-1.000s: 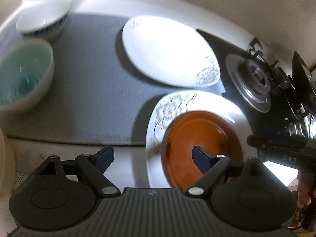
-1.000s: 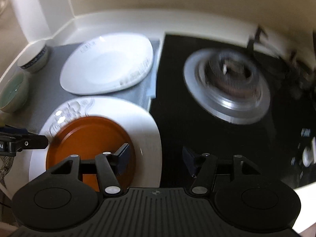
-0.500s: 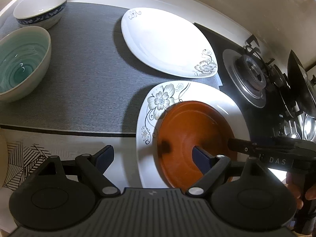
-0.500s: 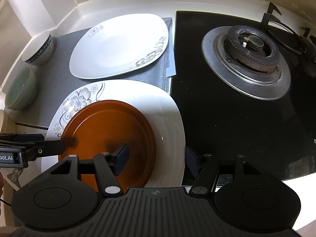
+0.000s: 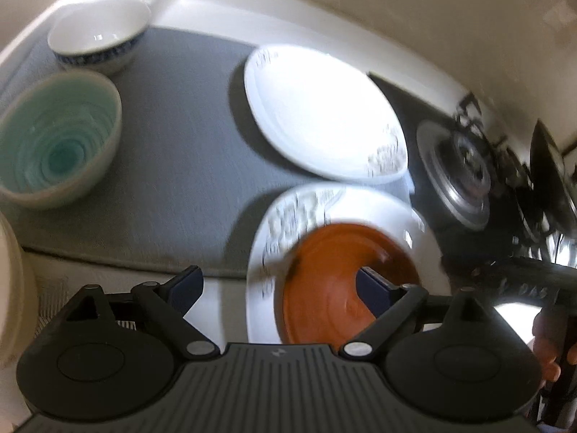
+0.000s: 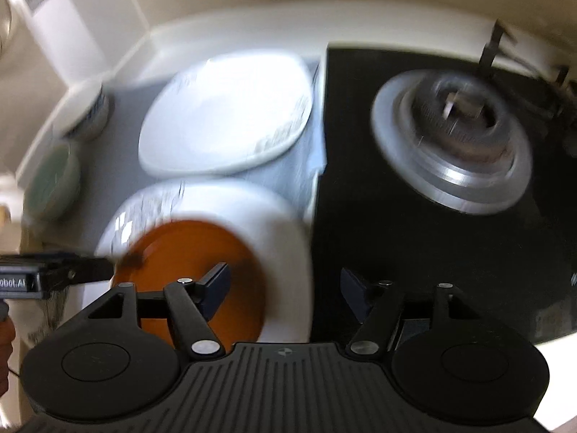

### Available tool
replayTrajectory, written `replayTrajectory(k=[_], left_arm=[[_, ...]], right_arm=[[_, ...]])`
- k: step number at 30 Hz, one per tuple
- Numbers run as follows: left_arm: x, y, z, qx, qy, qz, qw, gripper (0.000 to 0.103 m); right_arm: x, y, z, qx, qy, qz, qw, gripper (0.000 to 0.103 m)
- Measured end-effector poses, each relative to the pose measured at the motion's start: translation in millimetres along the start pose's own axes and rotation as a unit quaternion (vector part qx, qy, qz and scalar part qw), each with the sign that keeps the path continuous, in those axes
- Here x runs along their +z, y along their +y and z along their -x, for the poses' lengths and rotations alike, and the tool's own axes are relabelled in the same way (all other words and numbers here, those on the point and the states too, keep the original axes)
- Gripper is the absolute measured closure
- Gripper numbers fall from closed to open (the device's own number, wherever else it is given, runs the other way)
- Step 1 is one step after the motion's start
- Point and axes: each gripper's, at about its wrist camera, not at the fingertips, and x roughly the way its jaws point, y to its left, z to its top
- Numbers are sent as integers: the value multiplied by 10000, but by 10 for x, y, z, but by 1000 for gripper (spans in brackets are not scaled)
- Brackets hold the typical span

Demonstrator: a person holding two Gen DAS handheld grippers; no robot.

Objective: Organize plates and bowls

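An orange-brown plate lies on a white floral plate at the counter's front. A second white floral plate lies behind it on the grey mat. A teal bowl and a white bowl with a blue band stand at the left. My left gripper is open, its right finger over the orange plate. My right gripper is open above the white plate's right edge. Both views are blurred.
A black gas hob with a steel burner fills the right side. A dark pan stands at the far right. The wall corner closes the back left. A cream rim shows at the left edge.
Both grippers have pulled back and tilted, and both views have blurred with motion. The plates and bowls lie where they were. Both grippers stay open.
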Motion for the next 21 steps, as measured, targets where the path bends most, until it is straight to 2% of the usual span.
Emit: replayTrajectory(k=[1,2,6,9,13,21], left_arm=[[61,8,17,-15,-81,46,10000,2],[135,11,34,-18,-200,112,9997,0],[453,15,32,-133,-642,395,9971,0],[655,89,-69,-53,-977,726,9926,0],[866,190,-293,103,-1068,1081,9883,0],[1011,230,-677,220,-915,1169,9887,0]], right_arm=[[78,-39,27,34,-137,-22,9999,31],[168,-74,50,87,-284,-33,9996,29],[546,-142,28,615,-956,63,9935,25],[801,-176,-145,834,-1270,191,9882,24],[1107,-282,-516,1090,-1294,120,9855,25],[1499,-352,-1148,1447,-1167,-56,9826,26]])
